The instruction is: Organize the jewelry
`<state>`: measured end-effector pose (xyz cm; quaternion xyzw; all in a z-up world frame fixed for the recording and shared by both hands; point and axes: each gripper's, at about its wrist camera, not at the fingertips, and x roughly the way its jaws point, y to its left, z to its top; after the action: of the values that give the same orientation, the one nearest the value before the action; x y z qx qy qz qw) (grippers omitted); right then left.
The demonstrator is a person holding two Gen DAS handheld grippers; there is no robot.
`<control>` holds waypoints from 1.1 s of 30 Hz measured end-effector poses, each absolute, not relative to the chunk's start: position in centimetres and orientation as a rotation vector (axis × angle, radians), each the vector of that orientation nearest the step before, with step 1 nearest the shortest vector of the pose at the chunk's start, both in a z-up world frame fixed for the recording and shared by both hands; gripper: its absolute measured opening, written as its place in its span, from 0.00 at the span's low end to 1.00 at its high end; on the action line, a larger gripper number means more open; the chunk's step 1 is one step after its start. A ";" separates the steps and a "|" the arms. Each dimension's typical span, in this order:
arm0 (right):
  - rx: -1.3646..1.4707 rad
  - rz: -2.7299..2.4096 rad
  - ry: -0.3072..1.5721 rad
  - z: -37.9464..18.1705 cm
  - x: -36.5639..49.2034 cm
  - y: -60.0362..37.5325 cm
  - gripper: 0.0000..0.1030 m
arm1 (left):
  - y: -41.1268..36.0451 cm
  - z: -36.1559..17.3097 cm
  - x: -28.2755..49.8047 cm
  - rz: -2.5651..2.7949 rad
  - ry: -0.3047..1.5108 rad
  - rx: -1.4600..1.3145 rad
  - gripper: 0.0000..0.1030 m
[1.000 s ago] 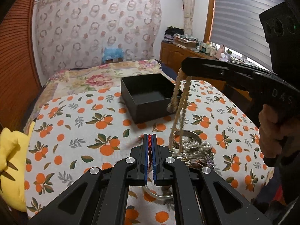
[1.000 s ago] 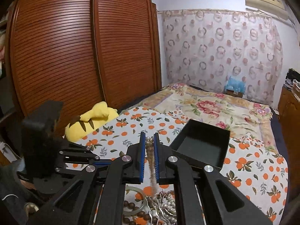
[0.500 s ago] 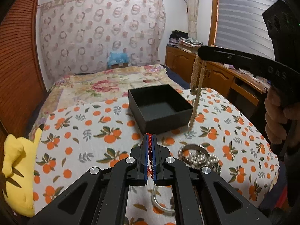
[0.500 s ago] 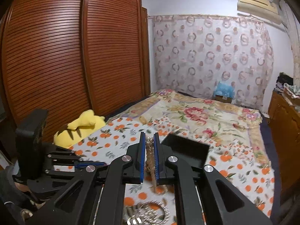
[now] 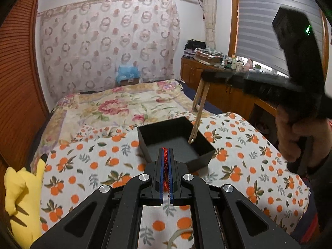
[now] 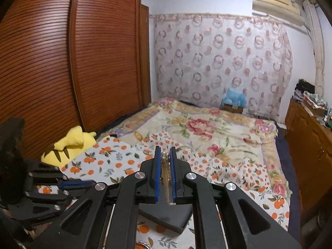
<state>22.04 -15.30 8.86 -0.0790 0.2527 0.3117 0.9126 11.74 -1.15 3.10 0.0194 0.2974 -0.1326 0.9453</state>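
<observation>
My left gripper (image 5: 165,149) is shut on a red braided cord (image 5: 165,166) and hovers just in front of the open black box (image 5: 202,158). The box sits on the orange-print cloth (image 5: 93,161). My right gripper (image 6: 165,148) is shut on a beige bead necklace (image 6: 165,171). In the left wrist view the right gripper (image 5: 204,76) is high on the right, blurred. The necklace (image 5: 199,112) hangs from it in a long loop, and its lower end dips inside the box. The box (image 6: 166,215) lies under the right fingers, with the left gripper (image 6: 72,183) to their left.
A yellow plush toy (image 5: 20,197) lies at the cloth's left edge. A pale bangle (image 5: 176,236) peeks out under the left gripper. A person's hand (image 5: 290,132) grips the right tool. Behind are a floral bedspread (image 6: 207,128), a brown wardrobe (image 6: 62,72) and a wooden cabinet (image 6: 307,137).
Both grippers rose and moved toward the box. The necklace came up off the jewelry pile and now hangs over the box; the pile has slipped out of view.
</observation>
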 end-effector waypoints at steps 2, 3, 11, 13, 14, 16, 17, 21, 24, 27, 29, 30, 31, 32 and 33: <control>-0.161 0.634 0.545 7.7 22.4 -15.4 0.09 | -1.6 3.2 12.4 -0.273 0.607 0.046 0.03; -0.156 0.630 0.565 6.9 22.7 -15.6 0.09 | -1.8 3.2 12.8 -0.275 0.607 0.050 0.03; -0.125 0.612 0.676 2.6 23.7 -16.6 0.11 | -3.1 2.3 16.0 -0.305 0.633 0.045 0.03; -0.125 0.607 0.681 2.0 23.6 -17.0 0.12 | -3.3 1.9 16.8 -0.312 0.647 0.044 0.03; -0.124 0.603 0.683 1.8 23.5 -17.3 0.12 | -3.5 1.7 17.2 -0.313 0.653 0.044 0.03; -0.122 0.601 0.686 1.3 23.3 -17.9 0.12 | -3.8 1.3 17.8 -0.311 0.662 0.052 0.02; -0.123 0.600 0.686 1.2 23.1 -18.1 0.12 | -4.0 1.2 18.0 -0.312 0.665 0.055 0.02; -0.123 0.597 0.696 0.1 22.0 -19.1 0.12 | -4.6 0.6 18.8 -0.317 0.675 0.061 0.03; -0.129 0.598 0.694 -0.3 21.3 -19.4 0.12 | -4.6 -0.1 19.3 -0.295 0.684 0.070 0.14; -0.126 0.609 0.689 -0.8 20.2 -19.6 0.12 | -4.1 -0.7 19.2 -0.263 0.685 0.084 0.25; -0.124 0.619 0.690 -0.9 19.7 -19.6 0.12 | -3.4 -1.3 19.0 -0.253 0.698 0.082 0.26; -0.128 0.626 0.691 -1.1 19.3 -19.5 0.12 | -3.2 -1.4 18.9 -0.248 0.700 0.081 0.26; -0.134 0.629 0.691 -1.3 19.0 -19.5 0.12 | -2.9 -1.5 18.6 -0.240 0.699 0.082 0.26; -0.138 0.633 0.693 -1.4 18.8 -19.4 0.12 | -2.7 -1.6 18.4 -0.235 0.698 0.082 0.26; -0.140 0.637 0.698 -1.5 18.4 -19.3 0.12 | -2.4 -1.7 18.1 -0.230 0.698 0.082 0.26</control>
<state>18.40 -19.28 -1.53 -0.0676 0.3359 0.3064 0.8881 18.07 -2.44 -1.67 0.0401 0.3412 -0.1124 0.9324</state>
